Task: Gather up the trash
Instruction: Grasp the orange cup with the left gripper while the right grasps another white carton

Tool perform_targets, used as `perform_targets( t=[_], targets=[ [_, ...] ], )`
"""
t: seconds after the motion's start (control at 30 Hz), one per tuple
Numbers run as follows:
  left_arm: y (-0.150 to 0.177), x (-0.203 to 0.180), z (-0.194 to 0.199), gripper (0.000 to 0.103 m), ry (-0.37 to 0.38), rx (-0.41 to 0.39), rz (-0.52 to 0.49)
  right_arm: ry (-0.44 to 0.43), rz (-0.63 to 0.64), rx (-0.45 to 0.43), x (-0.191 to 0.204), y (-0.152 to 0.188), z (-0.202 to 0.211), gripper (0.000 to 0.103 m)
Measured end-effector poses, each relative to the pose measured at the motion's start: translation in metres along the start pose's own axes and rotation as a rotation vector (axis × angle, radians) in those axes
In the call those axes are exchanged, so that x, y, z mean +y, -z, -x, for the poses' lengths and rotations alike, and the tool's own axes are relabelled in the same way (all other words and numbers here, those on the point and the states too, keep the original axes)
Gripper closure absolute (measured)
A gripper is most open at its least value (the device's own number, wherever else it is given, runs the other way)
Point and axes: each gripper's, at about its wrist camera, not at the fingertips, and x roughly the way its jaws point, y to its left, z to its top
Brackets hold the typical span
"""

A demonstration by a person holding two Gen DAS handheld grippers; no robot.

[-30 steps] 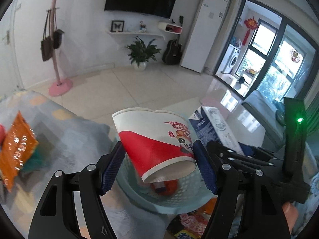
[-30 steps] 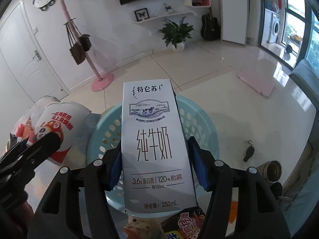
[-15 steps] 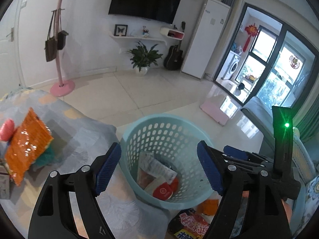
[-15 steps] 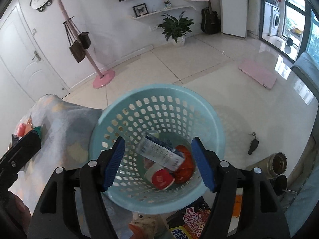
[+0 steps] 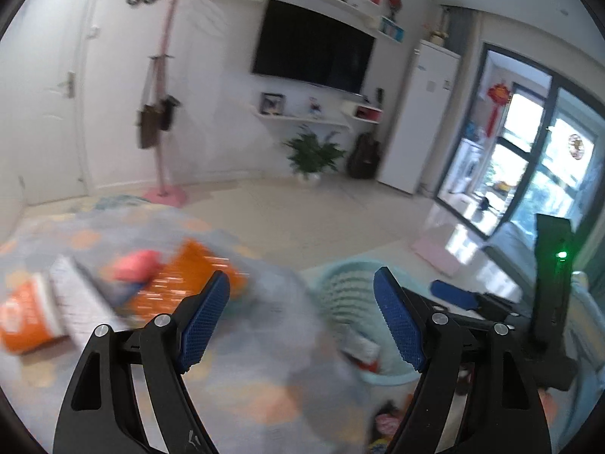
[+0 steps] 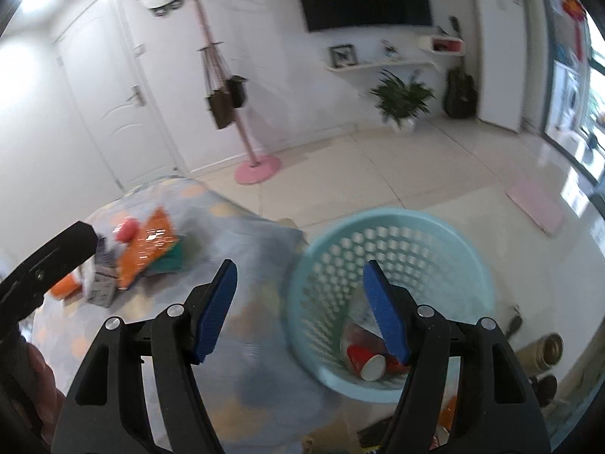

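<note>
Both cups dropped into one basket [image 6: 393,227], two tools [image 5: 302,302] [image 6: 298,291] just widened, empty.

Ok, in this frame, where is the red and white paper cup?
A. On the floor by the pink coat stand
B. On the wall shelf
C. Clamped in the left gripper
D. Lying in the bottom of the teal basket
D: the red and white paper cup lies on its side at the bottom of the teal basket, and neither gripper has anything between its fingers.
</note>
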Motion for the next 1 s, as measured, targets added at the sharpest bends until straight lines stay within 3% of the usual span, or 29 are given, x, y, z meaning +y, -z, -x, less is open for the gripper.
perform_targets(
  t=[0.27,0.4,0.5,0.67,0.8,1.0],
  targets=[
    [0.003,0.108,0.050,0.026,-0.253,-0.032,0.105,-0.159,0.149,0.000,0.099,0.006,-0.007,0.038],
    [0.011,0.160,0.072,0.026,-0.332,-0.026,0.163,-0.242,0.226,0.018,0.153,0.019,-0.016,0.038],
    [0.021,0.192,0.084,0.026,-0.408,-0.015,0.219,-0.256,0.306,0.015,0.190,0.029,-0.023,0.038],
    [0.038,0.237,0.094,0.026,-0.365,0.006,0.340,-0.247,0.409,0.014,0.234,0.035,-0.042,0.034],
    [0.049,0.261,0.084,0.026,-0.274,0.034,0.429,-0.208,0.457,0.034,0.252,0.035,-0.064,0.029],
    [0.052,0.258,0.065,0.028,-0.202,0.056,0.428,-0.189,0.485,0.087,0.259,0.034,-0.090,0.023]
  ],
)
